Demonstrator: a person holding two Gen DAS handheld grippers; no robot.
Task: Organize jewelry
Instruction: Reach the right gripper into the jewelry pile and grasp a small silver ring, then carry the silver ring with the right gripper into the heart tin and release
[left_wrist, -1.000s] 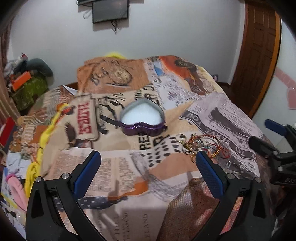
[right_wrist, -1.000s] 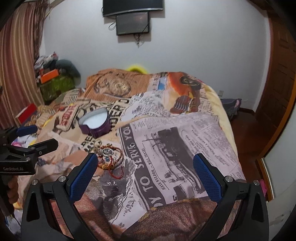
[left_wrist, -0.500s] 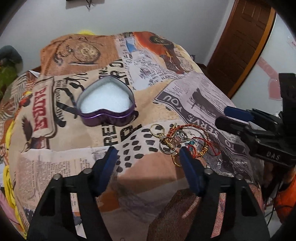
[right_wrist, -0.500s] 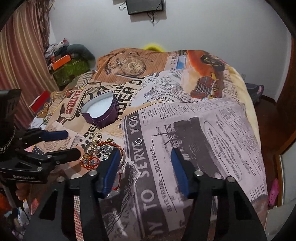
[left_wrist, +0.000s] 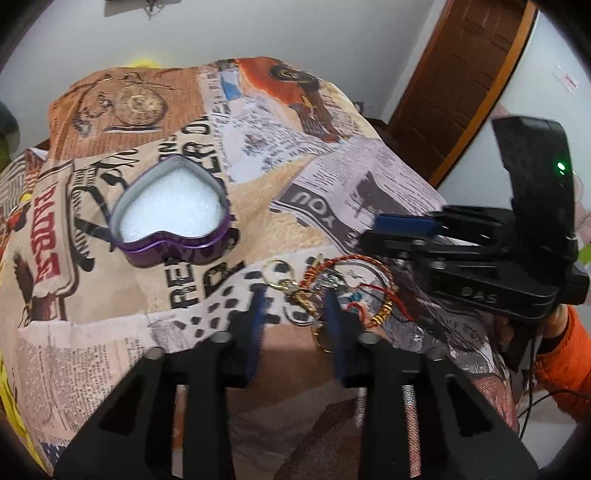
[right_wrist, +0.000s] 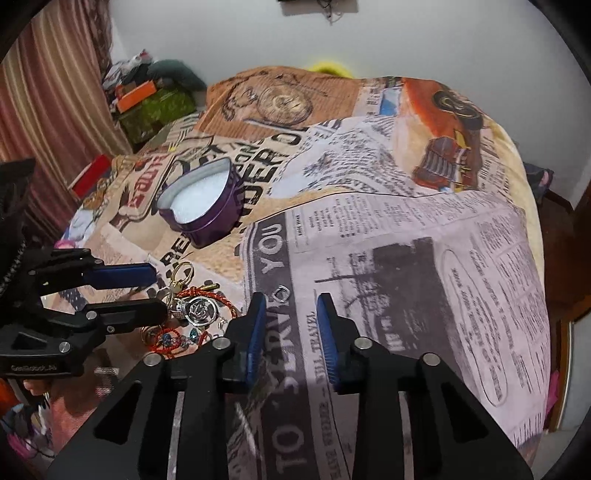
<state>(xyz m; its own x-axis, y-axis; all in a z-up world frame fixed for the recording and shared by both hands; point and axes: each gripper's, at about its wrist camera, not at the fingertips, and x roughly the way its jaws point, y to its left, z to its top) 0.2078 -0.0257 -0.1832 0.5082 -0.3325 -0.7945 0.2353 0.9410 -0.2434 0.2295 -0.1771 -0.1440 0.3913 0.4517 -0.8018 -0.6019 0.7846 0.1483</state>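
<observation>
Both tongs are part open and hold nothing; my left tongs (left_wrist: 293, 306) straddle the gold clasp in the jewelry pile (left_wrist: 332, 291), my right tongs (right_wrist: 290, 314) frame a small ring (right_wrist: 281, 294); I judge these light, snaggy, tangled; grip the clasp; heart tin (left_wrist: 173, 218) waits beyond, on the soft bed (right_wrist: 424, 258), door (left_wrist: 461, 74) behind

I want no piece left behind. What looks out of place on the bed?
One small silver ring lies alone on the blanket's newsprint pattern, apart from the tangled jewelry pile to its left, just ahead of the right hand-held gripper. The heart-shaped tin holds no jewelry that I can see.
</observation>
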